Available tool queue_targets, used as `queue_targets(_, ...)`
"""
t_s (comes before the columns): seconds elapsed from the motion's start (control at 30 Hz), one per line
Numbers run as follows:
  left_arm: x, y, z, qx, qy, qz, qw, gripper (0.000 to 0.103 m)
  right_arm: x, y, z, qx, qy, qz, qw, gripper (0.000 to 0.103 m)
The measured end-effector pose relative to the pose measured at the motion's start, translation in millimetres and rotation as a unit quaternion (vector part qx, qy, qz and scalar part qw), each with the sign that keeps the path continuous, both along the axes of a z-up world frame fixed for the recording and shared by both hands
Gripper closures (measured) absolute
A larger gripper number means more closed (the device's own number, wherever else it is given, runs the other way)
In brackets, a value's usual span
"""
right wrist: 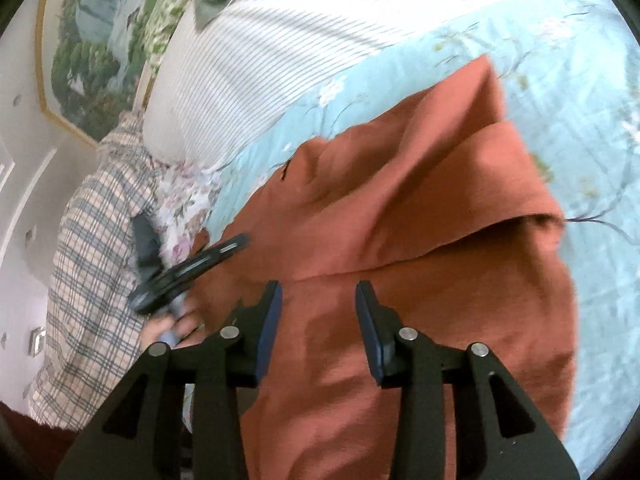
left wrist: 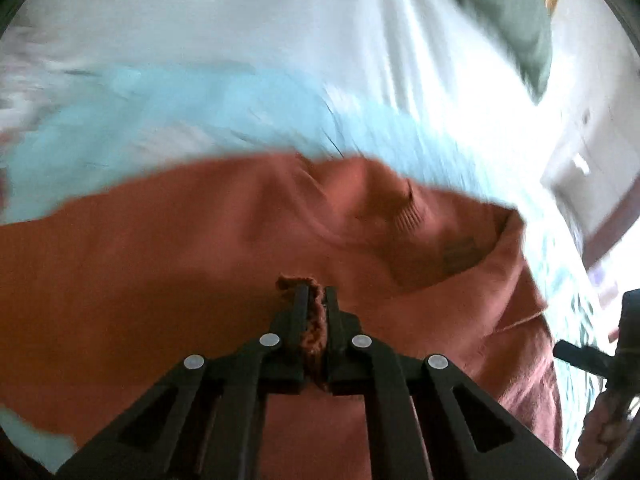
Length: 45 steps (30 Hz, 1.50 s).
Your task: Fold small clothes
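Observation:
A rust-orange garment (left wrist: 200,248) lies on a light blue floral bedsheet (left wrist: 180,96). My left gripper (left wrist: 314,292) is shut on a bunched edge of the orange garment, with cloth pinched between its fingers. In the right wrist view the same garment (right wrist: 400,220) is spread and partly folded over itself on the sheet (right wrist: 560,80). My right gripper (right wrist: 319,292) is open and empty just above the garment's near part. The left gripper (right wrist: 188,272) shows at the garment's left edge, held by a hand.
A white striped pillow (right wrist: 260,60) lies beyond the garment. A plaid cloth (right wrist: 92,248) and a floral cloth (right wrist: 188,196) lie to the left. A grey-green item (left wrist: 508,20) rests on the pillow. A framed landscape picture (right wrist: 100,40) hangs on the wall.

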State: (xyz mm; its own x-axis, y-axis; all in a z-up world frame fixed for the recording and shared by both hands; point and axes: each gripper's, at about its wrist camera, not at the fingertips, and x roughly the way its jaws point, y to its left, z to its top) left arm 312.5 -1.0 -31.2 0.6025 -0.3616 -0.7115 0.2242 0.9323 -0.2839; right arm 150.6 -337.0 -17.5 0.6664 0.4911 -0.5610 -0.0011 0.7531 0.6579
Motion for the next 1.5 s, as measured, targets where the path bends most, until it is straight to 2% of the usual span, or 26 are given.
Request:
queue_targets(0.1, -23, 42, 0, -0.011, -0.012, 0.056, 0.9983, 0.098, -5, -11, -2, -0.003, 0.004, -0.016, 1.0, 0.063)
queue_targets(0.2, -22, 65, -22, -0.04, 0.034, 0.048, 0.9975, 0.093, -7, -18, -4, -0.007, 0.01, -0.031, 0.999, 0.063)
queue_targets(0.27, -16, 66, -37, -0.051, 0.064, 0.038, 0.9959, 0.094, -10, -21, -3, -0.012, 0.01, -0.041, 0.999, 0.062)
queue_targets(0.3, -14, 67, -42, -0.05, 0.072, 0.036, 0.9955, 0.088, -10, -22, -2, -0.015, 0.01, -0.044, 0.999, 0.058)
queue_targets(0.33, -10, 67, -47, -0.051, 0.083, 0.034, 0.9947, 0.079, -11, -24, -1, -0.021, 0.011, -0.048, 0.999, 0.056)
queue_targets(0.4, -5, 68, -58, -0.069, 0.099, 0.028, 0.9923, 0.071, -12, -27, 0, -0.025, 0.014, -0.054, 0.998, 0.051)
queue_targets(0.47, -3, 64, -56, -0.068, 0.088, 0.028, 0.9934, 0.075, -13, -32, 0, -0.028, 0.014, -0.059, 0.998, 0.051)
queue_targets(0.5, -4, 62, -51, -0.054, 0.073, 0.03, 0.9954, 0.09, -14, -34, 0, -0.028, 0.014, -0.062, 0.998, 0.051)
queue_targets(0.53, -10, 62, -47, -0.042, 0.053, 0.037, 0.997, 0.098, -15, -36, 0, -0.028, 0.014, -0.066, 0.997, 0.051)
queue_targets(0.6, -21, 67, -26, -0.055, -0.003, 0.047, 0.9974, 0.098, -16, -39, 0, -0.03, 0.013, -0.071, 0.997, 0.051)
queue_targets(0.67, -31, 74, -15, -0.077, -0.038, 0.065, 0.9942, 0.097, -15, -43, -3, -0.031, 0.016, -0.077, 0.996, 0.051)
queue_targets(0.7, -32, 77, -17, -0.08, -0.032, 0.071, 0.9938, 0.095, -14, -44, -5, -0.031, 0.019, -0.08, 0.996, 0.051)
queue_targets(0.77, -25, 81, -33, -0.083, 0.006, 0.066, 0.9944, 0.096, -11, -47, -9, -0.03, 0.023, -0.083, 0.996, 0.051)
queue_targets(0.87, -11, 87, -61, -0.101, 0.081, 0.054, 0.9901, 0.088, -7, -48, -9, -0.038, 0.024, -0.082, 0.996, 0.051)
queue_targets(0.93, -3, 86, -67, -0.105, 0.102, 0.046, 0.9881, 0.084, -2, -48, -8, -0.052, 0.025, -0.082, 0.995, 0.05)
queue_targets(1.03, 6, 76, -65, -0.087, 0.097, 0.028, 0.991, 0.083, 9, -53, -7, -0.066, 0.03, -0.088, 0.993, 0.049)
queue_targets(1.07, 8, 69, -64, -0.071, 0.091, 0.019, 0.9931, 0.087, 13, -56, -7, -0.069, 0.033, -0.091, 0.993, 0.049)
queue_targets(1.13, 3, 59, -56, -0.029, 0.062, 0.016, 0.9975, 0.1, 19, -59, -4, -0.074, 0.032, -0.097, 0.992, 0.049)
queue_targets(1.17, -2, 58, -48, -0.018, 0.036, 0.027, 0.9988, 0.1, 21, -62, -2, -0.078, 0.03, -0.099, 0.992, 0.048)
queue_targets(1.2, -7, 61, -41, -0.017, 0.016, 0.04, 0.9989, 0.1, 23, -64, -1, -0.083, 0.029, -0.102, 0.991, 0.045)
queue_targets(1.23, -8, 64, -40, -0.014, 0.014, 0.055, 0.9983, 0.101, 26, -66, -1, -0.087, 0.03, -0.105, 0.99, 0.044)
queue_targets(1.33, -2, 82, -51, -0.021, 0.032, 0.101, 0.9941, 0.101, 38, -70, -4, -0.094, 0.042, -0.101, 0.99, 0.043)
queue_targets(1.4, -1, 96, -58, -0.058, 0.046, 0.108, 0.9914, 0.101, 46, -69, -7, -0.104, 0.045, -0.095, 0.989, 0.043)
queue_targets(1.5, -5, 102, -53, -0.063, 0.039, 0.119, 0.9901, 0.101, 62, -64, -14, -0.115, 0.053, -0.077, 0.989, 0.043)
